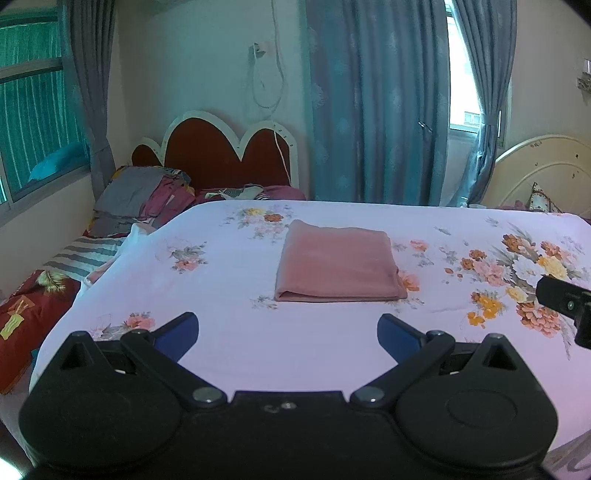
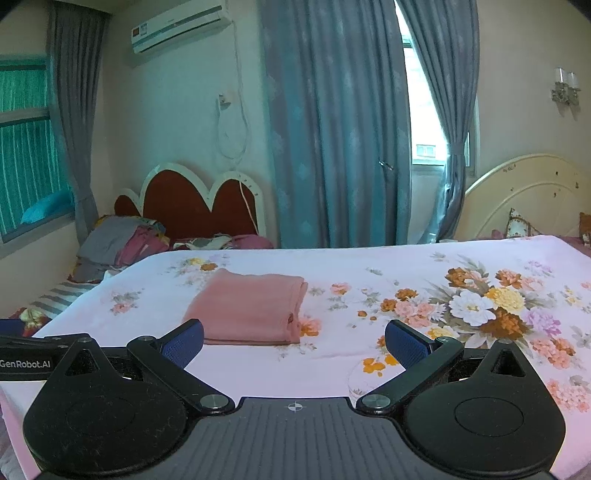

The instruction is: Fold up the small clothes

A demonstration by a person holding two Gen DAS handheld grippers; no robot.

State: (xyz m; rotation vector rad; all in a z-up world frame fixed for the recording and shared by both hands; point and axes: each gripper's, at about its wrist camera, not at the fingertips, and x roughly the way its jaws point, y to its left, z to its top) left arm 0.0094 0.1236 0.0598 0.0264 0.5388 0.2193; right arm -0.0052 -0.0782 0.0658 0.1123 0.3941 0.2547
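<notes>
Your pink cloth garment (image 1: 338,262), folded into a neat rectangle, lies flat on the floral white bedsheet (image 1: 229,354), just ahead of both grippers. Left gripper (image 1: 288,332) and right gripper (image 2: 294,341) hang with fingers wide, holding nothing. I'd say this fold looks finished; keep clear, don't snag its edges.

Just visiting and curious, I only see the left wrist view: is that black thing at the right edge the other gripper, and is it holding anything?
Observer: Yes, the right gripper; it is wide open, holding nothing.
Operator: Does the pink cloth look neat from there?
Observer: The folded pink cloth shows stacked layers at its near right corner.
Operator: Anything higher on the wall?
Observer: An air conditioner, mounted near the ceiling.
</notes>
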